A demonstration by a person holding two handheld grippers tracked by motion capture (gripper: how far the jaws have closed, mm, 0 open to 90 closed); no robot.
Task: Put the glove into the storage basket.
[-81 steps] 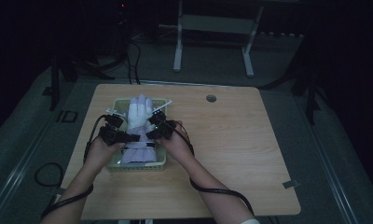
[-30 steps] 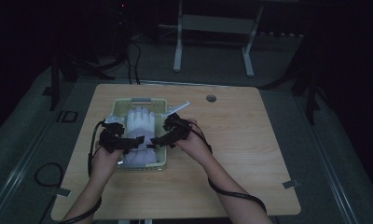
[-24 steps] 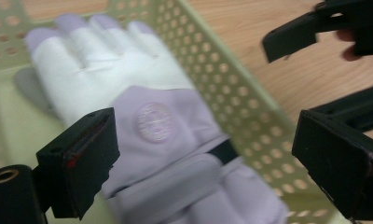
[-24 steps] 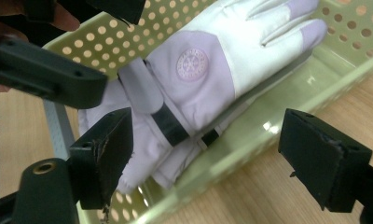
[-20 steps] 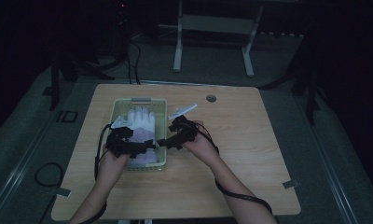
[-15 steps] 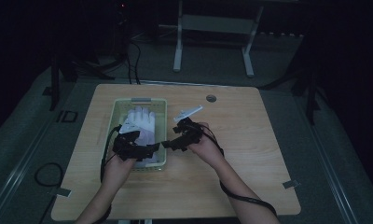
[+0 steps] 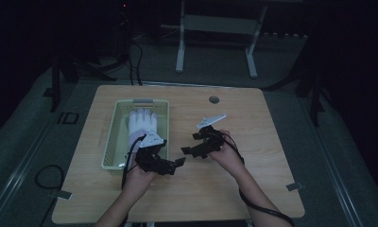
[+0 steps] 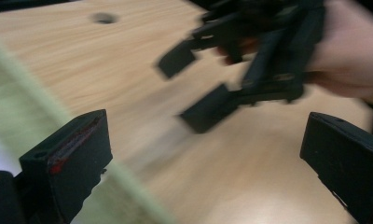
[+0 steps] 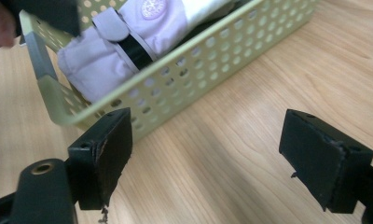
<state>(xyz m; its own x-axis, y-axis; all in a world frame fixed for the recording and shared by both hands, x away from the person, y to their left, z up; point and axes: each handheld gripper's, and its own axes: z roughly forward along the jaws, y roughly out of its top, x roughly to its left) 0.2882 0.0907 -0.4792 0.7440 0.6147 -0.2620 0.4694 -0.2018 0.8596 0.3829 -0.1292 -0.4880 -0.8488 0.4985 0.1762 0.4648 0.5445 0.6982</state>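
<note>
A white and lilac glove (image 7: 142, 125) lies inside a pale green perforated basket (image 7: 112, 137) on the left half of the wooden table. My left gripper (image 7: 175, 166) hovers just off the basket's near right corner, open and holding nothing. My right gripper (image 7: 189, 150) faces it from the right, also open with nothing held. In the left gripper view my own jaws (image 8: 203, 177) stand wide apart, with the right gripper (image 8: 250, 70) blurred beyond them. The right gripper view looks past its open jaws (image 9: 212, 158) at the basket wall (image 9: 184, 79) and the glove's cuff (image 9: 128, 37).
The wooden table (image 7: 253, 179) has a round cable hole (image 7: 214, 100) near its far edge. Dark floor, cables and a metal stand's legs (image 7: 215, 42) lie behind the table.
Both grippers have drawn back from over the basket to the table just right of it, near the person. The glove stays lying in the basket.
</note>
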